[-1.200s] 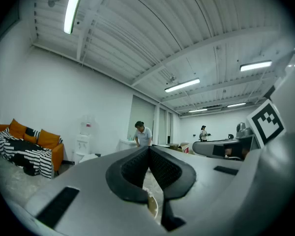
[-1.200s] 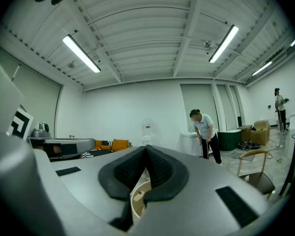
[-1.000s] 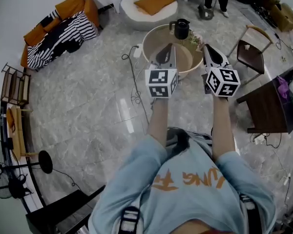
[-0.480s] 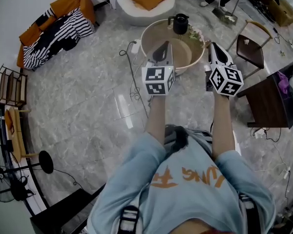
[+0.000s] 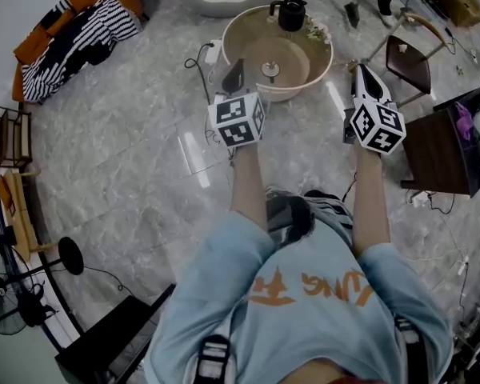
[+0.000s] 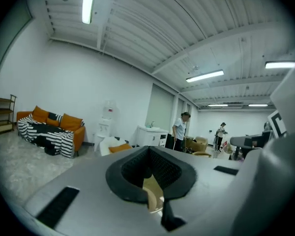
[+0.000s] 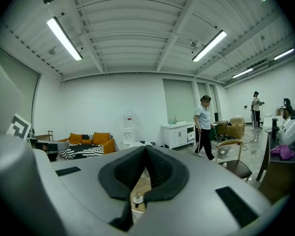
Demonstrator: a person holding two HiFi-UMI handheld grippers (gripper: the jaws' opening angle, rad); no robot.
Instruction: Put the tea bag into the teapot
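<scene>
A round beige table stands ahead of me on the marble floor. A black teapot sits at its far edge, and a small knobbed round piece lies at its middle, also glimpsed below the jaws as the knobbed piece. I cannot make out a tea bag. My left gripper hovers at the table's near-left rim, jaws shut and empty, as the left gripper shows. My right gripper hangs over the floor right of the table; the right gripper is shut on nothing.
A wooden chair and a dark desk stand at the right. A cable with a power strip lies left of the table. An orange sofa is far left. A person walks in the background.
The left gripper has drawn back from over the table to its near-left rim, and the two grippers have spread apart. The table now lies farther ahead. Both stay shut.
</scene>
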